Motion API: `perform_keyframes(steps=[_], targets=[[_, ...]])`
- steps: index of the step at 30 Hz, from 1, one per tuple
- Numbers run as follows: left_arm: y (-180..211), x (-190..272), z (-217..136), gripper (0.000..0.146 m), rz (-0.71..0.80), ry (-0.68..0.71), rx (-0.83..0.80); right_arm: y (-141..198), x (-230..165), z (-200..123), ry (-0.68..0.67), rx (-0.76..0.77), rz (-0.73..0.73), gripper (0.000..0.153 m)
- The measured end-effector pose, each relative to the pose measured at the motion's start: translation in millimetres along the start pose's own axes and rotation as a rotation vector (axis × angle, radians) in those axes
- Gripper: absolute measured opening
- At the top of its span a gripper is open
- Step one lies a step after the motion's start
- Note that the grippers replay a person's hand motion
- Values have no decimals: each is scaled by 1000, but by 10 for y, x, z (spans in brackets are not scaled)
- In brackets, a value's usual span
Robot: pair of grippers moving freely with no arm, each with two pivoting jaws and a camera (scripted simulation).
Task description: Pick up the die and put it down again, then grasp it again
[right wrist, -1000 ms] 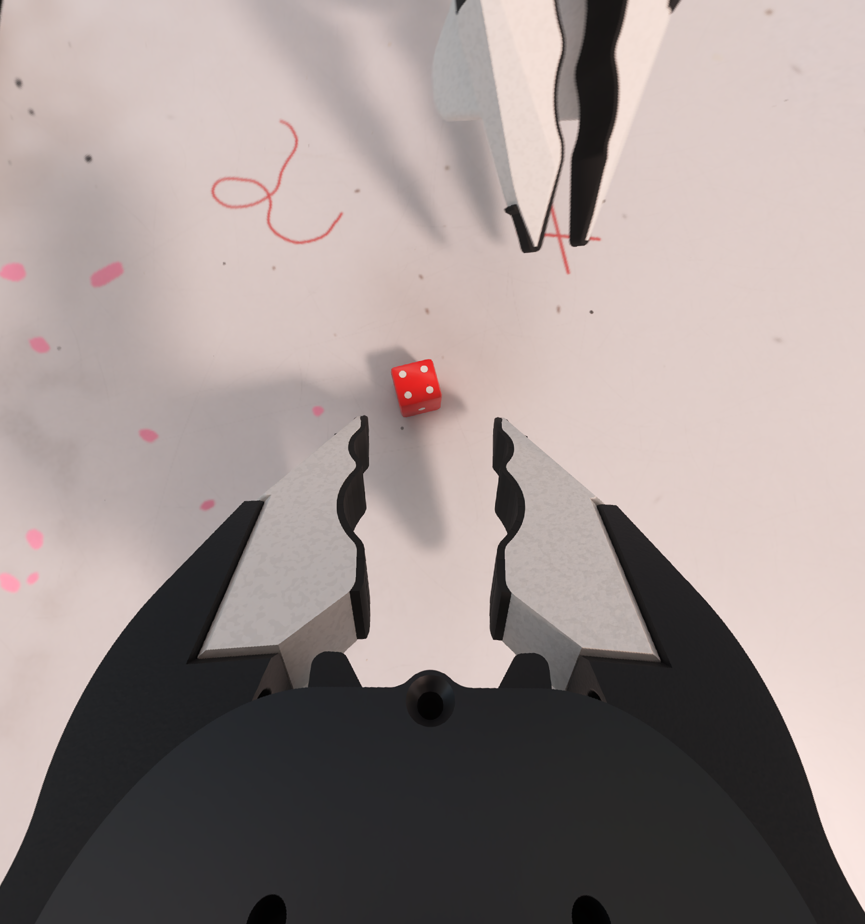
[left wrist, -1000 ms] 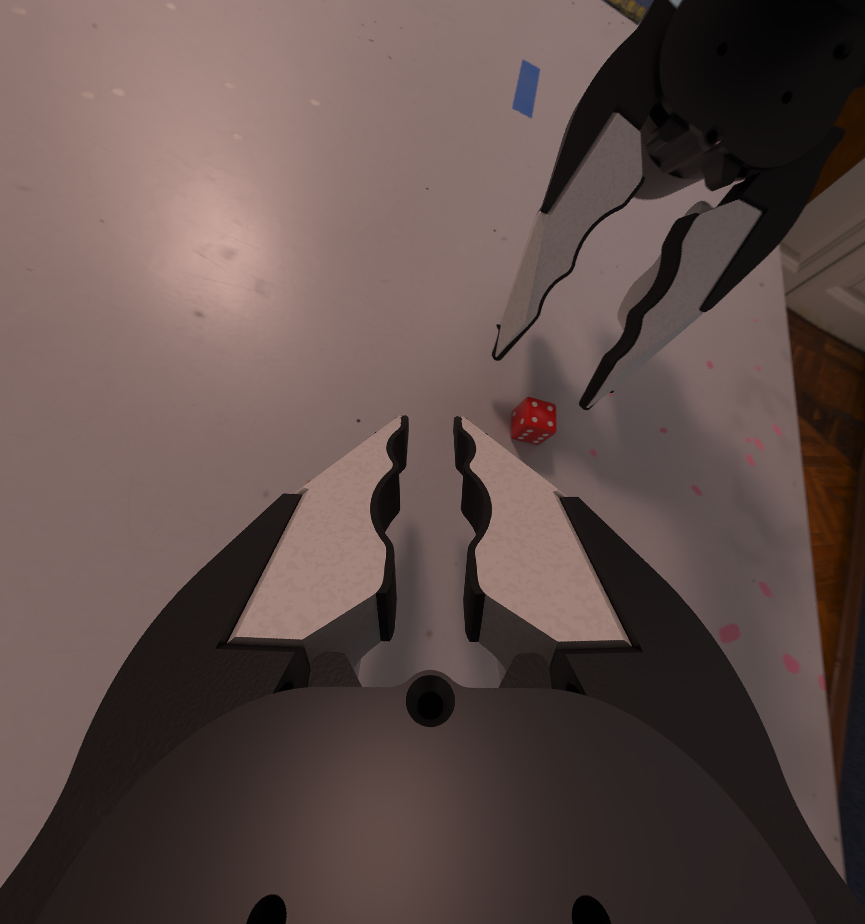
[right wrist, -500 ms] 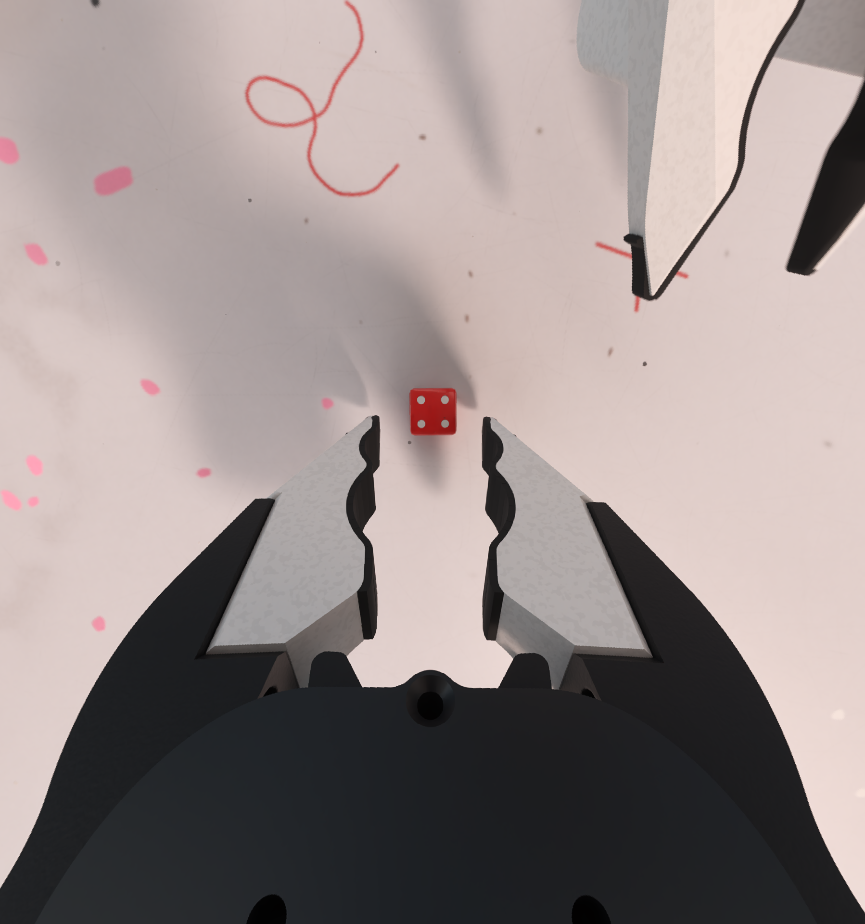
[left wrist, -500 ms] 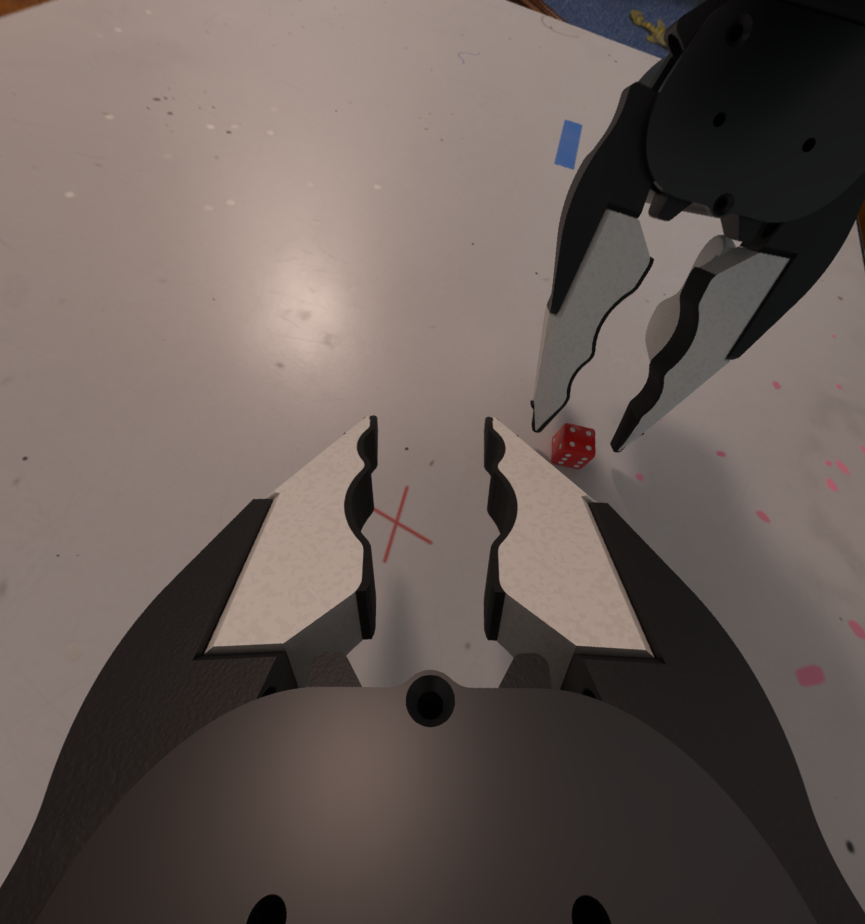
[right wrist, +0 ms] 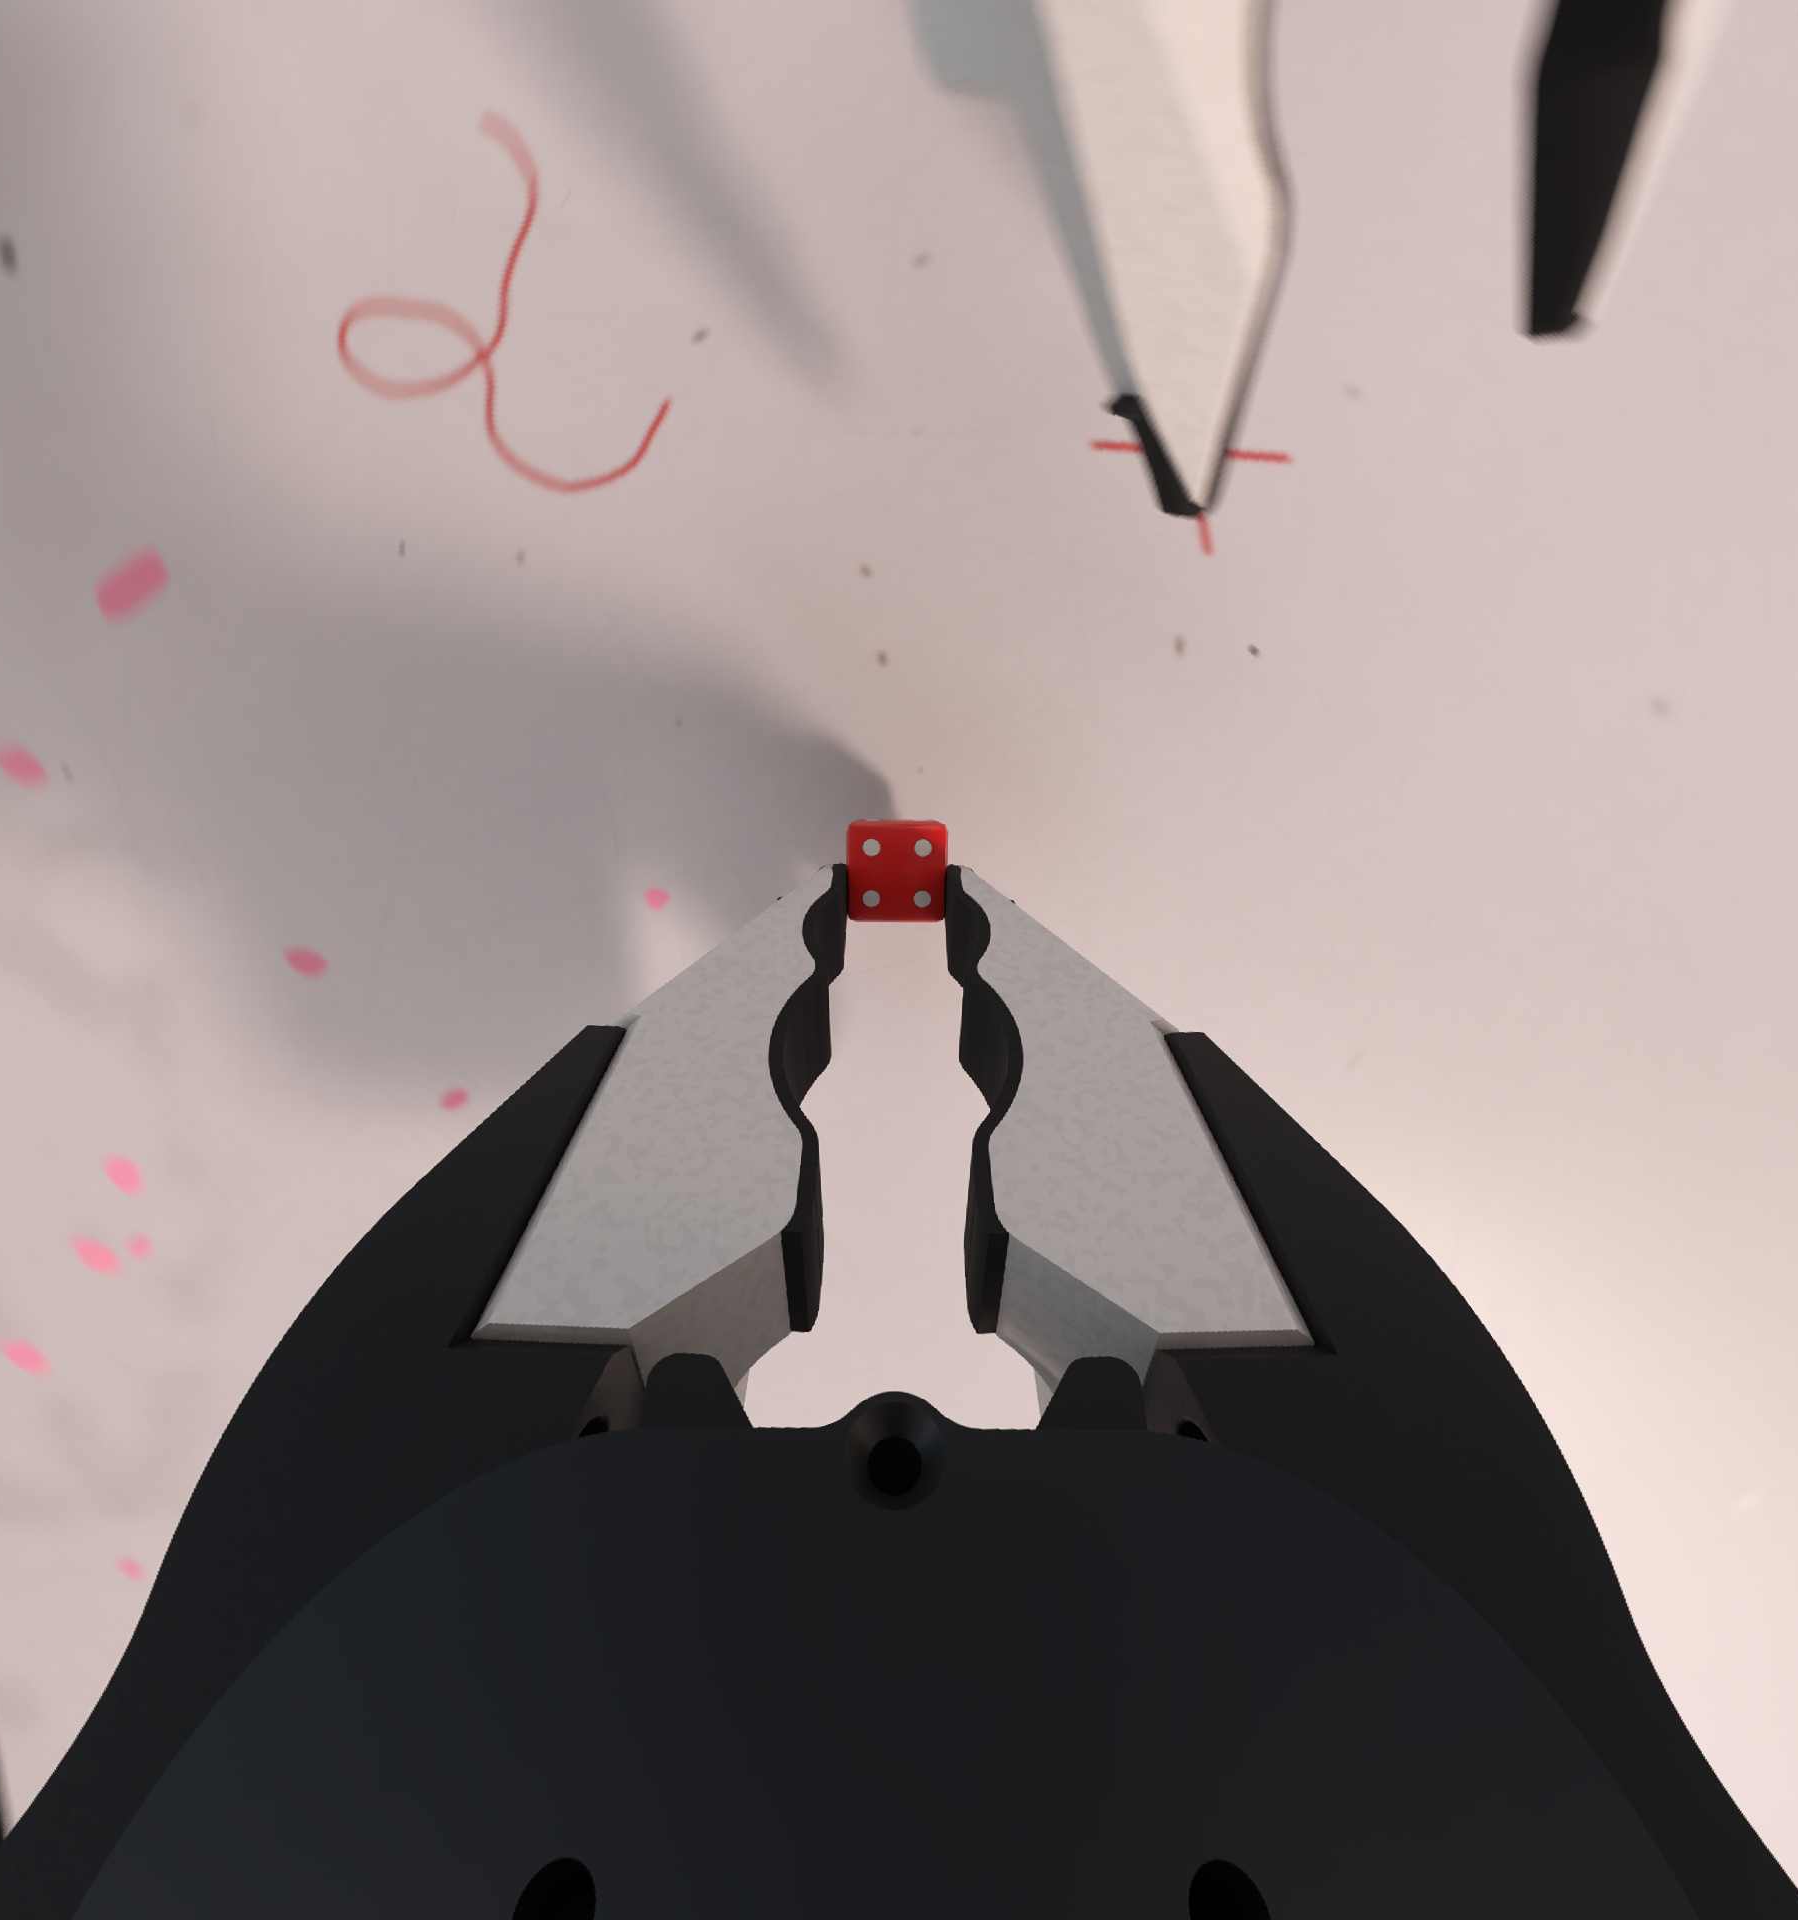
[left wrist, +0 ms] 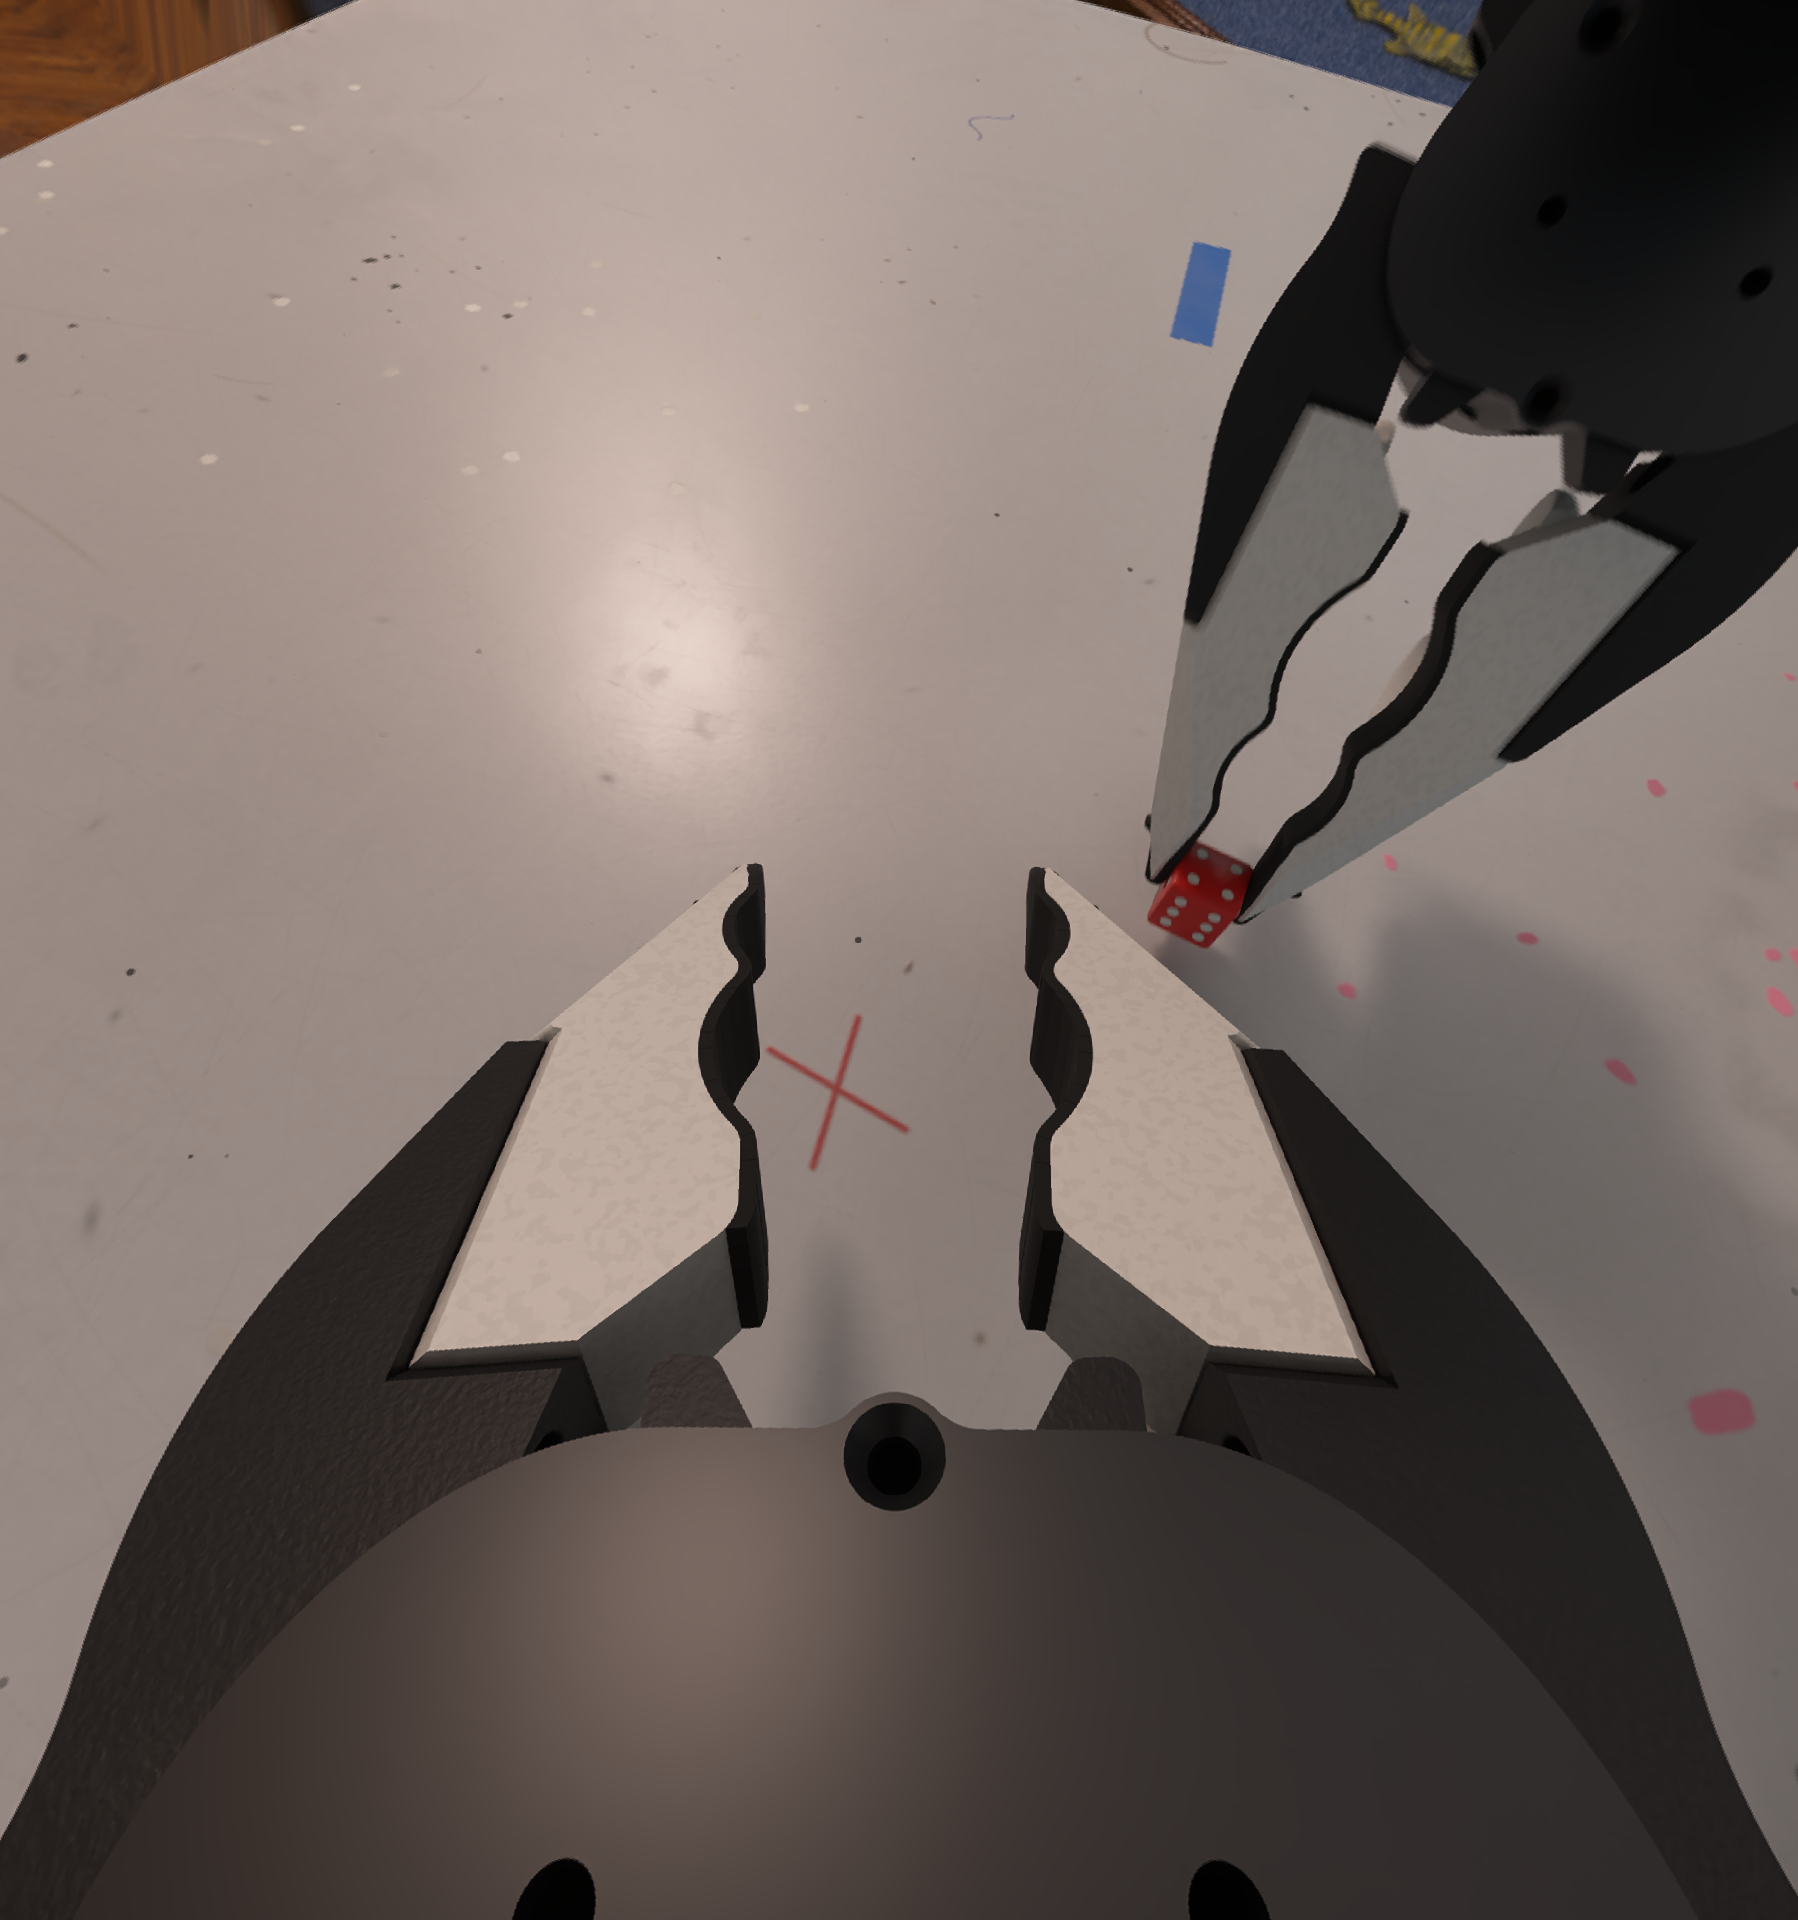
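Gripping the red die (right wrist: 896,871) at its very fingertips, our right gripper (right wrist: 895,894) has its jaws drawn in until both black inner edges press the die's two opposite side faces. We see the four-pip face turned toward the right wrist camera. In the left wrist view the same die (left wrist: 1198,897) sits between the tips of the right gripper (left wrist: 1209,885), low against the white table (left wrist: 562,520); we cannot tell whether its underside touches the surface or hangs just clear of it.

Our left gripper (left wrist: 893,883) holds nothing. Its jaws stand moderately apart, with bare table visible between them, and a red cross mark (left wrist: 835,1091) lies on the table inside that gap. The die is just beside the left gripper's right-hand fingertip (left wrist: 1066,914), outside the gap.

A blue tape strip (left wrist: 1200,292) lies farther off on the table, near the body of the right gripper. A red looped scribble (right wrist: 490,332) and scattered pink spots (right wrist: 131,584) mark the surface to the left in the right wrist view. The left gripper (right wrist: 1373,416) appears at the top of that view, blurred.
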State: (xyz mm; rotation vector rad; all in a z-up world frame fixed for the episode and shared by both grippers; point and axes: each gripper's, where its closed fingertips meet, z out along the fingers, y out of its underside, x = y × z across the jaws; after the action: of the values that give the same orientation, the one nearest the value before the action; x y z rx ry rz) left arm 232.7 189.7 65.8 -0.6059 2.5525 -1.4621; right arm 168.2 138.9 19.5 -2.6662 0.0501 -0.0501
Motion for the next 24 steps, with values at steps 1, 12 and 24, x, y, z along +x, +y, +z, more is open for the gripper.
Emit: perform_keyframes(steps=[1, 12, 24], targets=[[-2, 2, -1, 50, 0, 0, 0, -9, 11, -40, 20, 31, 73, 18], [14, 34, 20, 48, -6, 10, -8, 148, 36, -20, 138, 88, 361, 18], [24, 34, 22, 47, -6, 13, -14, 185, 38, -35, 141, 50, 366, 18]])
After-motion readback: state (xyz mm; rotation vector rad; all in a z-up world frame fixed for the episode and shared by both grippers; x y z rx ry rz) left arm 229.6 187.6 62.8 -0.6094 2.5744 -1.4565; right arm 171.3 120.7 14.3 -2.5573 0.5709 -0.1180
